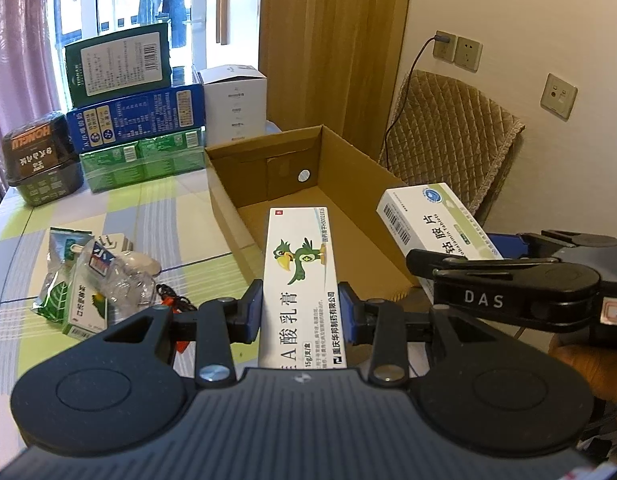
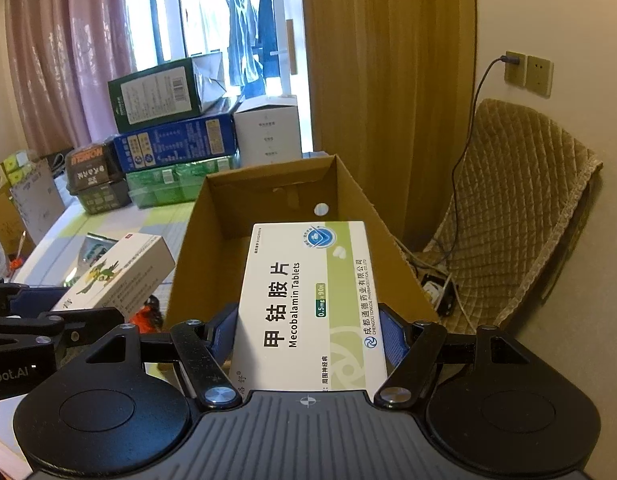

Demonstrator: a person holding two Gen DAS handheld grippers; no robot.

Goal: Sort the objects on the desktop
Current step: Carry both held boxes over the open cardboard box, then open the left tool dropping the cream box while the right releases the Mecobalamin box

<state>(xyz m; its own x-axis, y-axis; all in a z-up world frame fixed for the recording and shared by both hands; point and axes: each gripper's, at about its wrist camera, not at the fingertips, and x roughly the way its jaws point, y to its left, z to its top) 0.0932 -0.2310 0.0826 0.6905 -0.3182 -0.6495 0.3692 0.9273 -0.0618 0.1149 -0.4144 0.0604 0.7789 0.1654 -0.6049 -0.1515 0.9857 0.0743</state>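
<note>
While your left gripper clamps the parrot-printed ointment box by its long sides, your right gripper pinches the Mecobalamin Tablets box. Both boxes point toward the open cardboard box at twelve o'clock. Loose packets lie on the checked tablecloth at nine o'clock.
</note>
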